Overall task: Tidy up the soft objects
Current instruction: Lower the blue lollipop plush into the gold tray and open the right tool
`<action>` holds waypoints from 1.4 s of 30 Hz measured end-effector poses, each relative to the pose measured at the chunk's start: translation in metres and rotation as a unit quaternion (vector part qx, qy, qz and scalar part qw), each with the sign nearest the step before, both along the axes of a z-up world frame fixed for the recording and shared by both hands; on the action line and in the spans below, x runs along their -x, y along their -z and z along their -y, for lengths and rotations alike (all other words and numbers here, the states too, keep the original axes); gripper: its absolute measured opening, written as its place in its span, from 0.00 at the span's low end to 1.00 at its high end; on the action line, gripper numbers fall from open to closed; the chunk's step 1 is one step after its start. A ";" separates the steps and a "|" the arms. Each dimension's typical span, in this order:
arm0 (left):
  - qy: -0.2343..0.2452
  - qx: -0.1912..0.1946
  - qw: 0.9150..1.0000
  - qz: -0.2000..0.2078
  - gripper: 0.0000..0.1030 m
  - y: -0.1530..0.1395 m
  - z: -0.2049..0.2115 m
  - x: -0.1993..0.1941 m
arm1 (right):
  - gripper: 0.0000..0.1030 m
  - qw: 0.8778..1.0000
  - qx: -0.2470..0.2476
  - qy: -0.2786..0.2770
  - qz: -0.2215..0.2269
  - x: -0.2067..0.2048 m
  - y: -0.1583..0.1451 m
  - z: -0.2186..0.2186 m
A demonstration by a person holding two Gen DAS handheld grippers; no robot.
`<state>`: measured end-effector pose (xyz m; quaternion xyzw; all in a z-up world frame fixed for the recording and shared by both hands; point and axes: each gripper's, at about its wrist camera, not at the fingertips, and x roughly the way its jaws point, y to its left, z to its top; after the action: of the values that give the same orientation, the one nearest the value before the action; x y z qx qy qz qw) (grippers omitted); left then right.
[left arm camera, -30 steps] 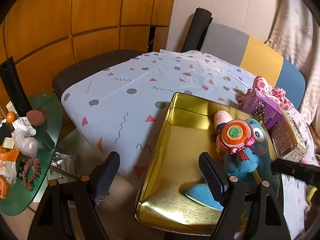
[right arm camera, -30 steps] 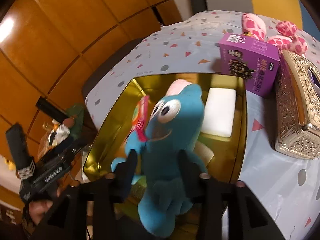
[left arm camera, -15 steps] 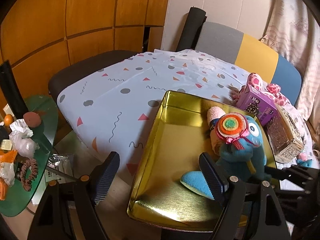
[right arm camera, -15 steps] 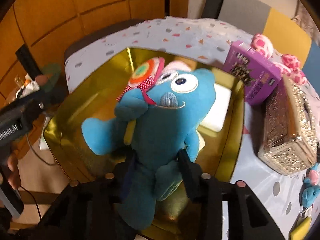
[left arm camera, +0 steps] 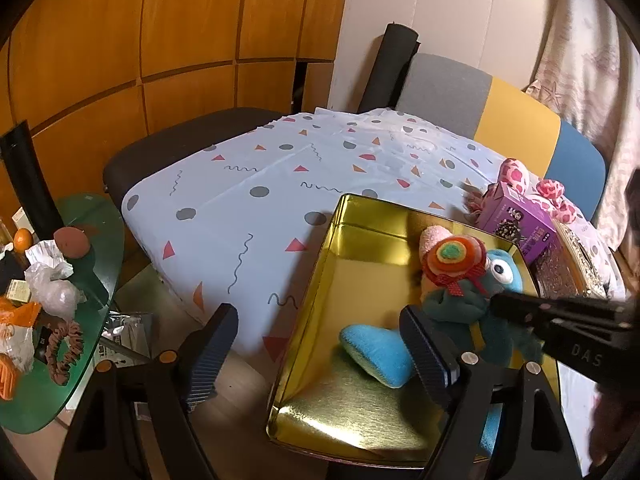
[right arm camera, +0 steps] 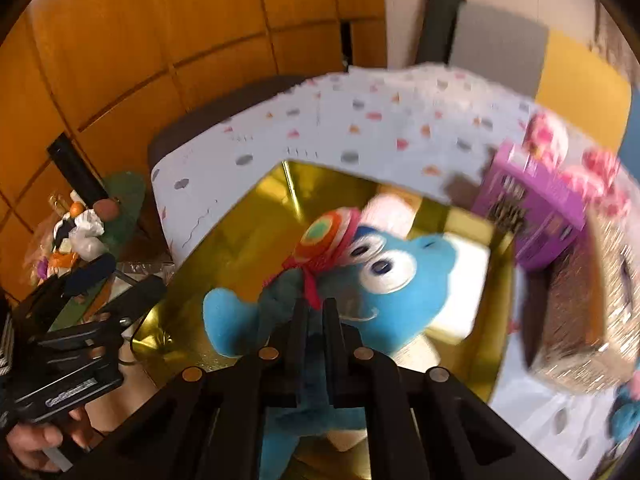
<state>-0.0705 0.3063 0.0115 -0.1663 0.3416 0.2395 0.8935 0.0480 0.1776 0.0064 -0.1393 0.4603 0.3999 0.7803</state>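
Observation:
A blue plush toy [left arm camera: 498, 274] with big eyes lies in a shiny gold tray [left arm camera: 360, 248] on the patterned tablecloth. An orange felt disc [left arm camera: 454, 256] tied with a red ribbon rests against its head. My right gripper [right arm camera: 315, 312] is shut on the blue plush toy [right arm camera: 408, 292], pinching its body just under the head, above the tray [right arm camera: 248, 232]. In the left wrist view it [left arm camera: 498, 306] comes in from the right. My left gripper [left arm camera: 316, 344] stands open at the tray's near left rim with nothing between its fingers. A hand holds it [right arm camera: 120, 280] at the lower left.
A purple box [left arm camera: 516, 224], a pink spotted plush [left arm camera: 516, 172] and a glittery tissue box [left arm camera: 560, 276] stand right of the tray. A white pad [right arm camera: 468, 280] lies in the tray's far corner. A green glass side table [left arm camera: 96, 272] with clutter stands at the left.
My right gripper's jaws have closed from apart around the toy's body to a tight pinch on it. The gripper swung sideways and the toy tipped over. My left gripper has kept still and open.

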 end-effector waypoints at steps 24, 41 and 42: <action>-0.004 0.017 1.000 -0.009 0.82 0.009 -0.005 -0.003 | 0.38 0.998 0.045 0.004 -0.032 0.010 0.052 0.011; -0.019 0.028 0.999 -0.004 0.83 0.009 -0.015 -0.001 | 0.47 0.998 0.042 -0.050 0.004 -0.034 0.039 -0.075; -0.017 0.028 0.999 -0.005 0.83 0.009 -0.014 -0.002 | 0.51 0.998 0.035 -0.045 -0.005 -0.039 0.041 -0.075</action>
<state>-0.0690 0.3200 0.0023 -0.1956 0.3494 0.2453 0.8829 0.0872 0.2522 -0.0349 -0.1849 0.4714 0.4189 0.7537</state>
